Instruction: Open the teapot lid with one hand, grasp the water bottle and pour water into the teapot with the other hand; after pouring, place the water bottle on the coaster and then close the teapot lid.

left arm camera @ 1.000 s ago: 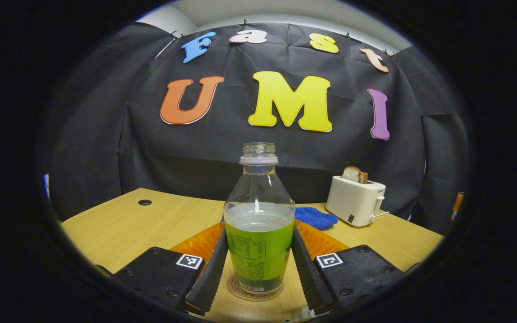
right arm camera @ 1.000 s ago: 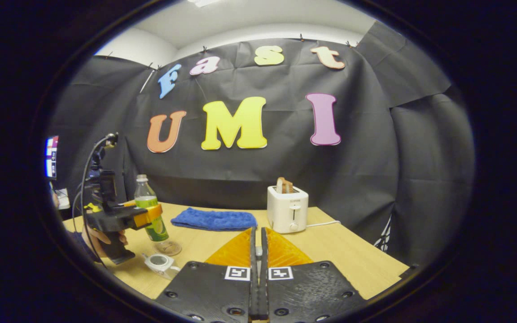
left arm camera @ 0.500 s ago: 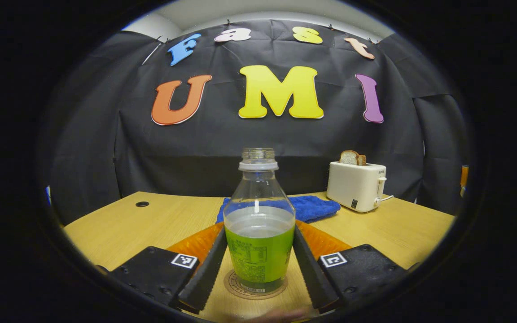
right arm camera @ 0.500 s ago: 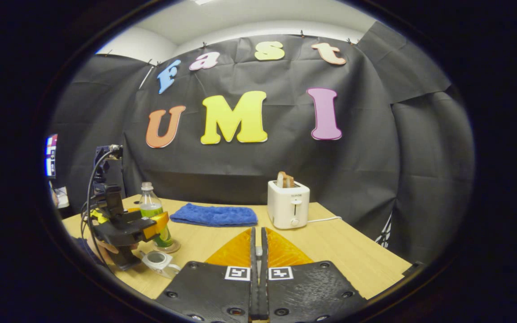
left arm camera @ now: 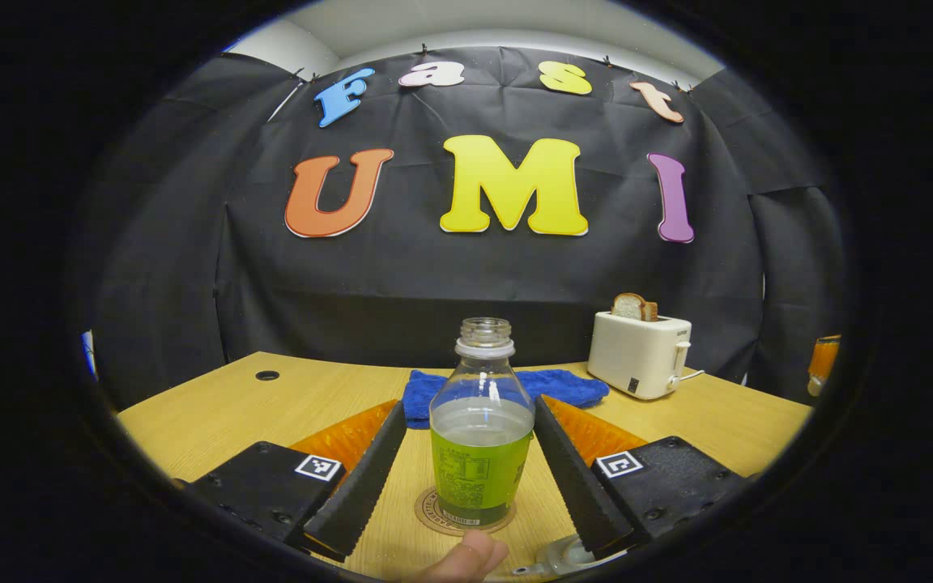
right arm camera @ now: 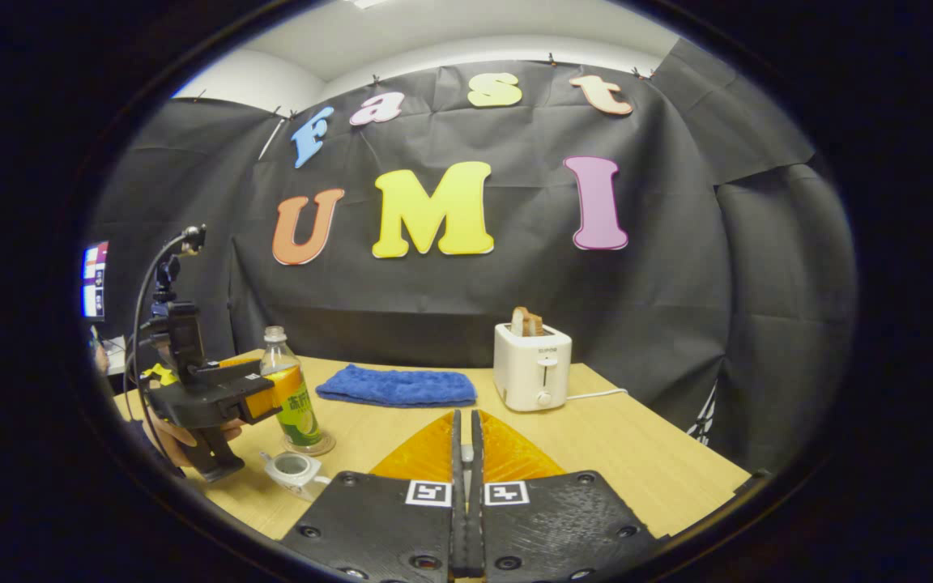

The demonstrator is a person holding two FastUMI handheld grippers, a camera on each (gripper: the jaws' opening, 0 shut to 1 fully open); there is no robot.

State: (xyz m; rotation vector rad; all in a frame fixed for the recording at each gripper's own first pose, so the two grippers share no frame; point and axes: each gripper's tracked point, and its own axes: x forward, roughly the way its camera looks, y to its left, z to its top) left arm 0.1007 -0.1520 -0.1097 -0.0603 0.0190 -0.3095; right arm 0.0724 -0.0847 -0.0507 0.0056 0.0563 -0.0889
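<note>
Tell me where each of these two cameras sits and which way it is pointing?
Left gripper view: rides on the left gripper, looking along its spread fingers at the clear plastic water bottle with a green label standing on the round brown coaster; a fingertip shows at the bottom.
Right gripper view: rides on the right gripper, fingers together, facing the wooden table; off to its left are the left gripper and the hand holding it.
Both share the bottle, the folded blue towel and the white toaster.
</note>
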